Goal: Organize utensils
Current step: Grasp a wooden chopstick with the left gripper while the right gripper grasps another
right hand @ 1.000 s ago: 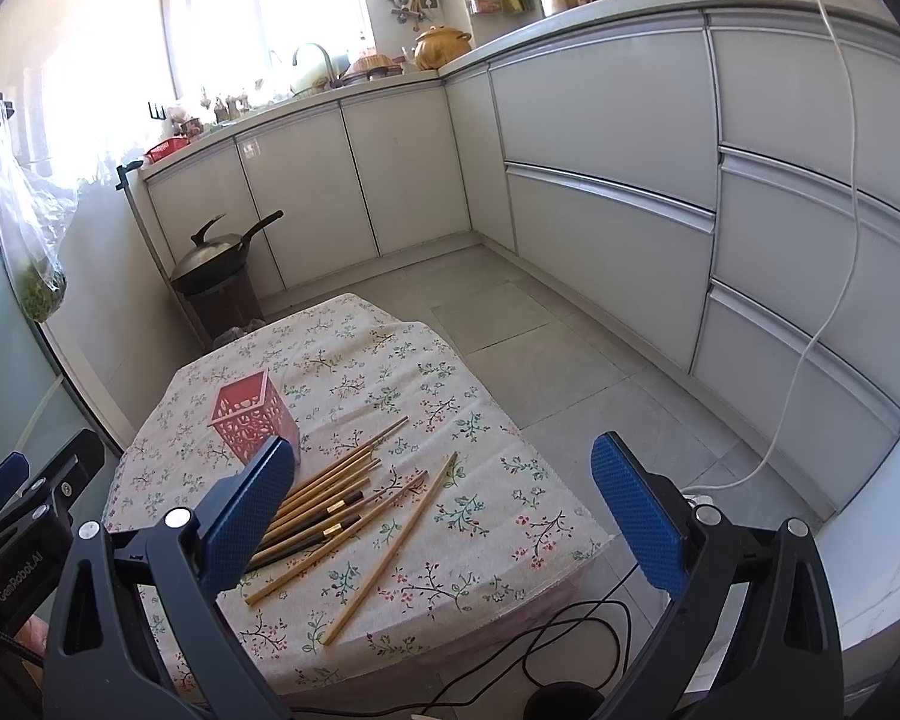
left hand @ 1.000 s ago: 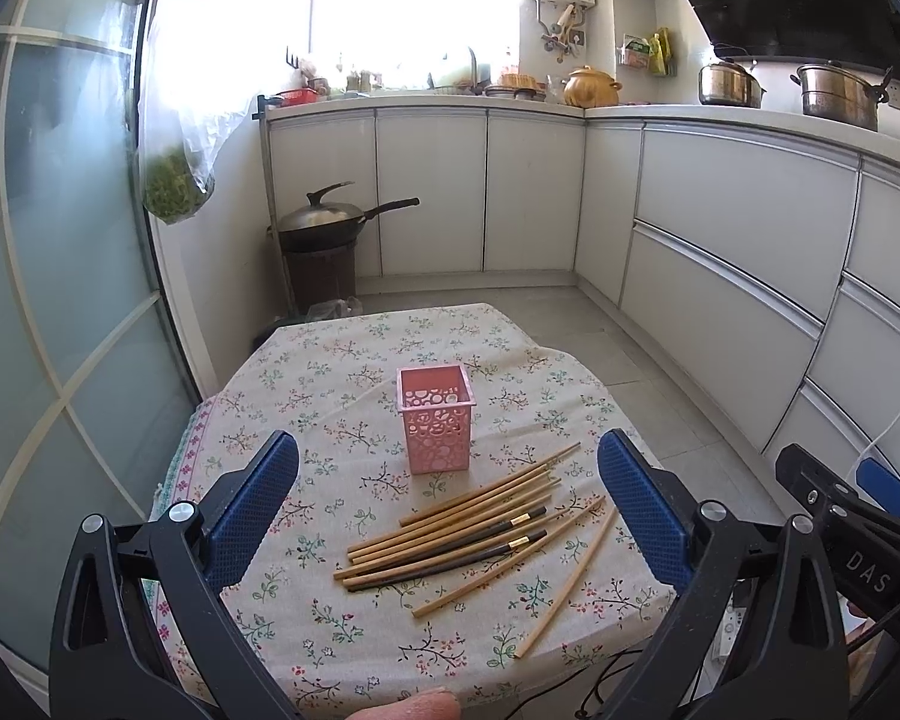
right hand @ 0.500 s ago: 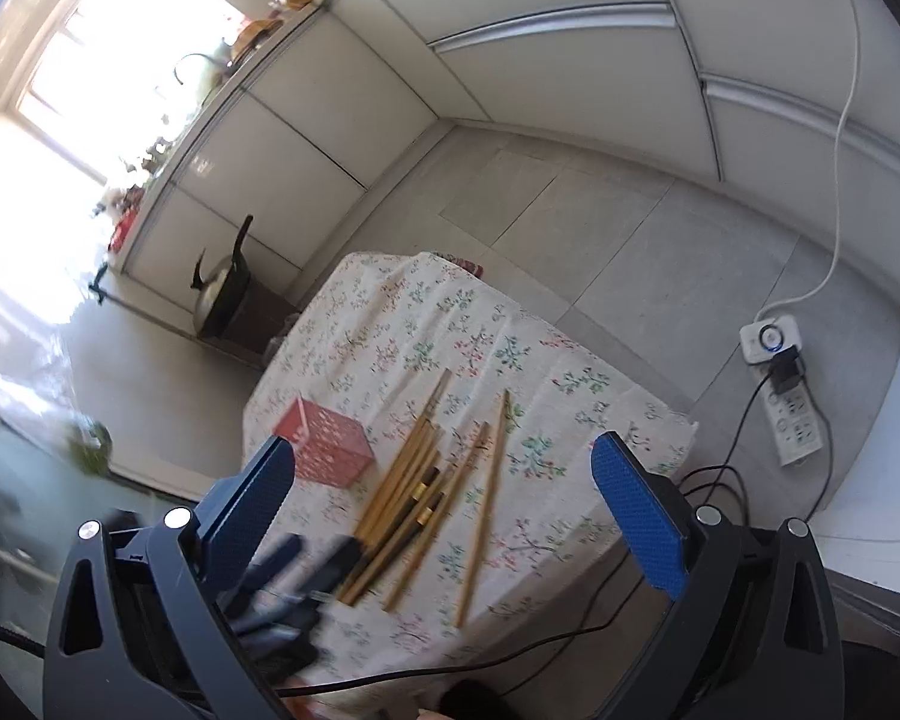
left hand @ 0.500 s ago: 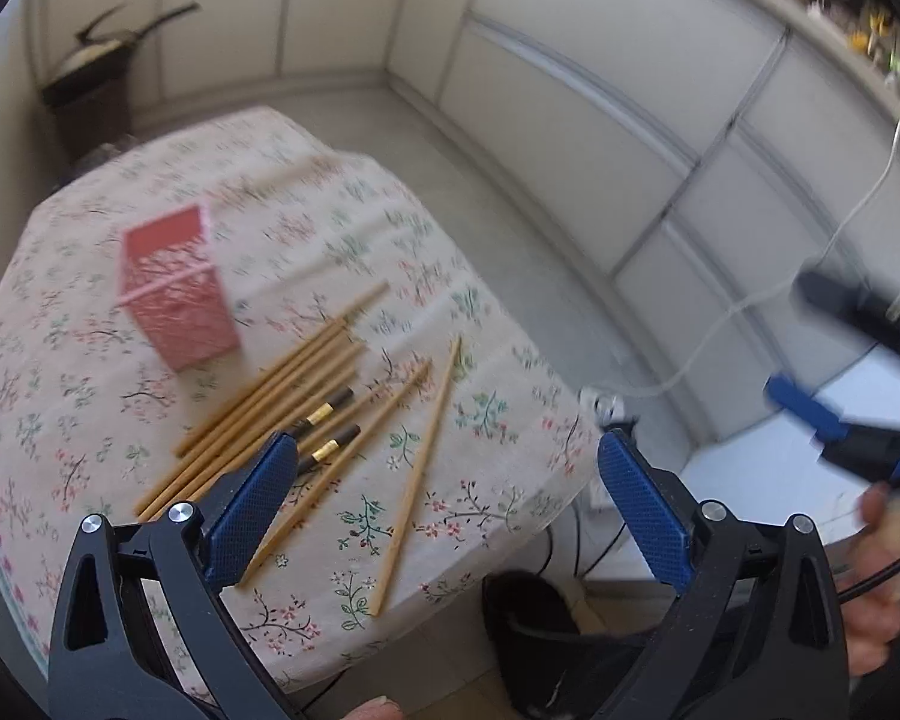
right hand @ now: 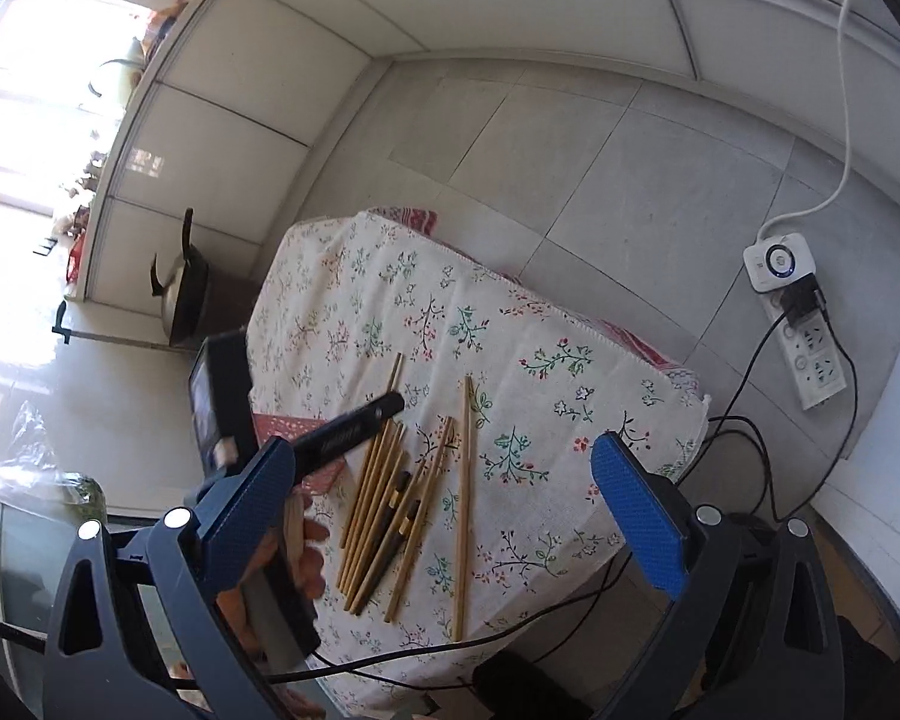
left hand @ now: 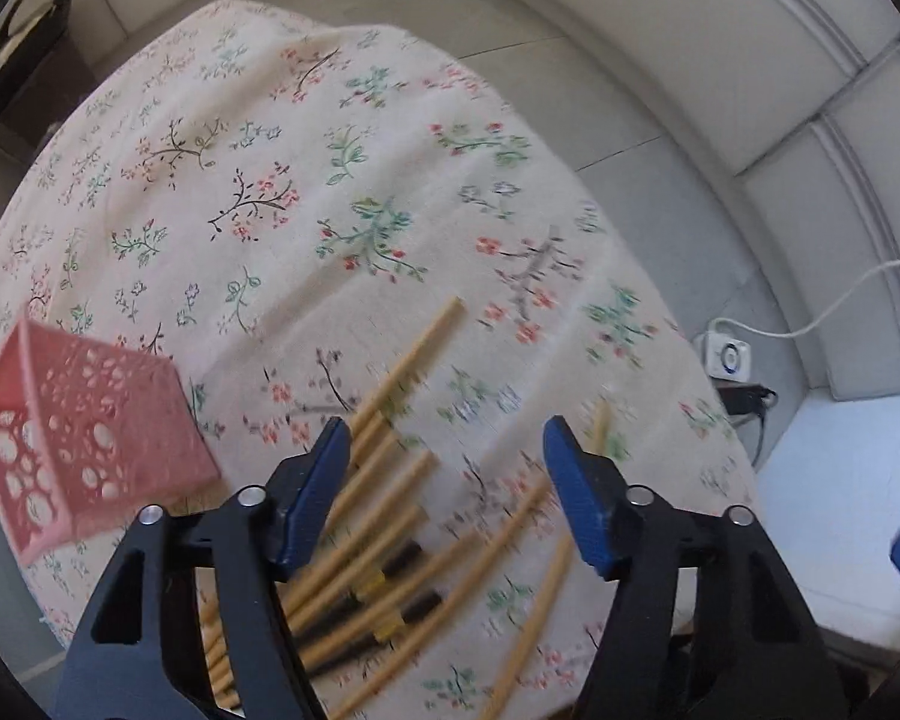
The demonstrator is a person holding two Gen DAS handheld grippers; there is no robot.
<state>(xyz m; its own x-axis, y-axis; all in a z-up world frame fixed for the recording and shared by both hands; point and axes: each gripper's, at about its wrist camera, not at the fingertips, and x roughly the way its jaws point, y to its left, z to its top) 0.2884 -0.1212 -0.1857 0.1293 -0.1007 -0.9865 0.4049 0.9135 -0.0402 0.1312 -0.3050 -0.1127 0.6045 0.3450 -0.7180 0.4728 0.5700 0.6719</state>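
Observation:
Several bamboo chopsticks (left hand: 384, 504), some with dark tips, lie fanned on the floral tablecloth (left hand: 306, 180). My left gripper (left hand: 447, 468) points straight down just above them. Its blue jaws are closing, with chopsticks under the gap and no pad touching any. A pink perforated holder (left hand: 84, 426) stands to its left. In the right wrist view my right gripper (right hand: 444, 510) stands open well above the table's near edge, over the chopsticks (right hand: 390, 504). There the left gripper (right hand: 354, 426) and a hand (right hand: 306, 546) cover most of the pink holder (right hand: 288, 423).
The small table's cloth (right hand: 510, 360) drops off to tiled floor on all sides. A white power strip (right hand: 810, 348) and black cables (right hand: 750, 438) lie on the floor to the right. A wok (right hand: 180, 294) sits on a dark stand by the cabinets.
My left gripper swung down and in over the chopsticks, and its jaws narrowed. The right gripper rolled and tipped down, so it now looks onto the table from above.

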